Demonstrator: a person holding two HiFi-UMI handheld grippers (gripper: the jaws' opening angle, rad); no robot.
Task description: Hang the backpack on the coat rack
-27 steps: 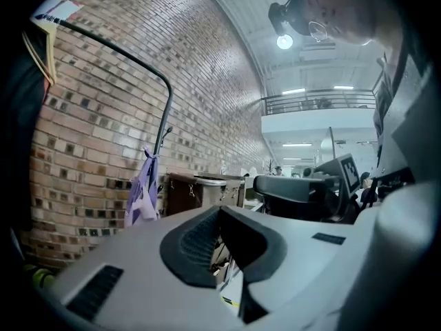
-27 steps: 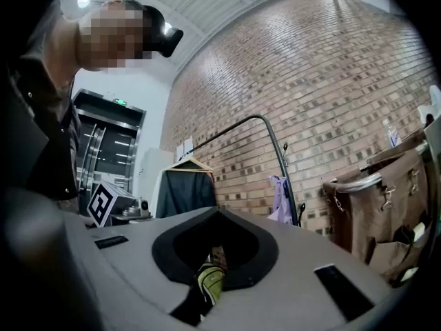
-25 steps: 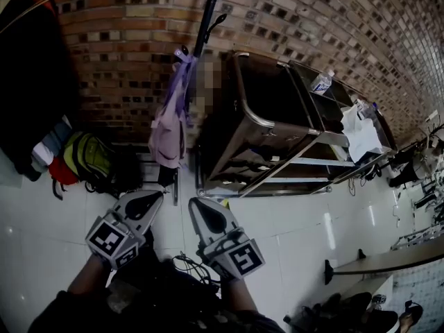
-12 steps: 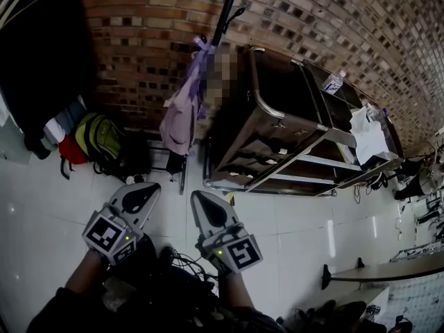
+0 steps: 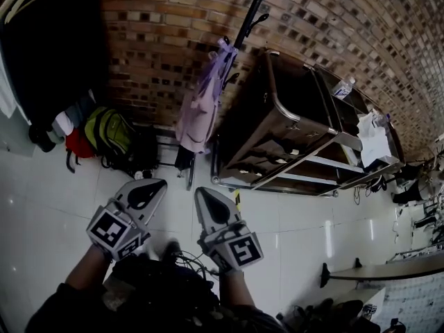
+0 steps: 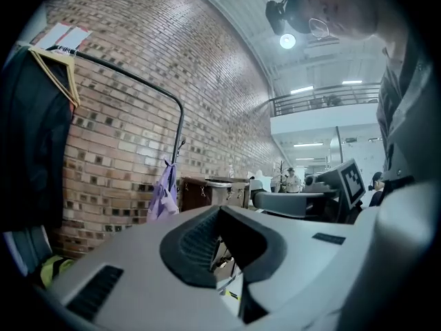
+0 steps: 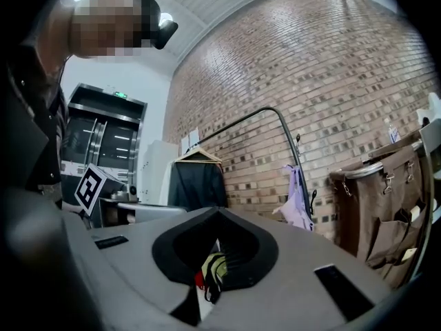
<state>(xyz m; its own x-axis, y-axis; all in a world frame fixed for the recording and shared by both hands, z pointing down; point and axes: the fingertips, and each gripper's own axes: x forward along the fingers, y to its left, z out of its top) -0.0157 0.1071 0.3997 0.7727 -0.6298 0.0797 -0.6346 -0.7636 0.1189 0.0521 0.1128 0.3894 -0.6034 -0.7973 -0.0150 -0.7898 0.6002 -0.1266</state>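
At 7 o'clock, left gripper (image 5: pixel 159 184): fingers together, empty.
Right gripper (image 5: pixel 200 193): 6 o'clock, fingers together, empty.
Green backpack (image 5: pixel 111 134): 10 o'clock, on the floor (image 5: pixel 41 214) against the brick wall (image 5: pixel 159 47).
Pink backpack (image 5: pixel 198 113): 12 o'clock, hanging on the coat rack (image 5: pixel 253 9), well apart from both grippers.
Cart (image 5: pixel 263 123): 2 o'clock, just beside the rack.
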